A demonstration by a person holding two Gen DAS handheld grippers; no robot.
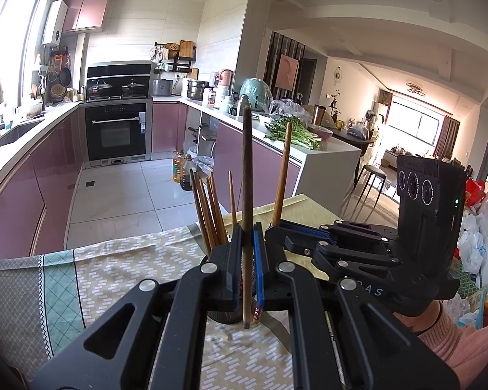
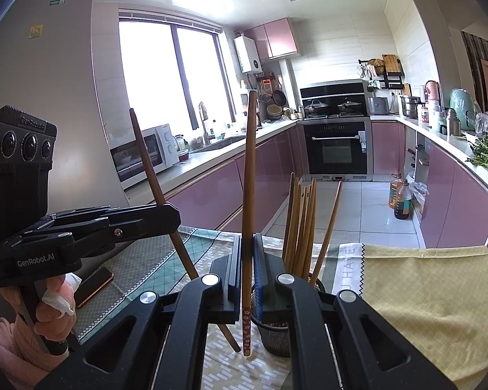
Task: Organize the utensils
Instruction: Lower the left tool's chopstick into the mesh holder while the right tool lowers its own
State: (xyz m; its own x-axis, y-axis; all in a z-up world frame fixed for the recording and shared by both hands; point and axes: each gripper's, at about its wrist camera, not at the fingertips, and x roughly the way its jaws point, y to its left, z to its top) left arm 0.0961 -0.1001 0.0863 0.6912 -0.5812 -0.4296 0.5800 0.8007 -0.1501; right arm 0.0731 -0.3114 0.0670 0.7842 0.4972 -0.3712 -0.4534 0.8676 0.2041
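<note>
Wooden chopsticks, one pinched upright in each closed claw: left gripper (image 1: 248, 260) holds dark chopstick (image 1: 246, 175), right gripper (image 2: 248, 269) the flowered chopstick (image 2: 250, 195). Mesh holder (image 2: 276, 334) at four o'clock. Risk: tilted sticks miss its rim.

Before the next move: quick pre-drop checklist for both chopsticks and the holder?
1. Left gripper shut on dark chopstick: ok.
2. Right gripper shut on patterned chopstick: ok.
3. Both chopsticks near upright: right ok, left leans slightly in the right wrist view.
4. Mesh holder upright on the tablecloth: ok.
5. Room left among the chopsticks in holder: cannot tell.
6. Tips above the holder's rim: not ok, both hang beside it.
</note>
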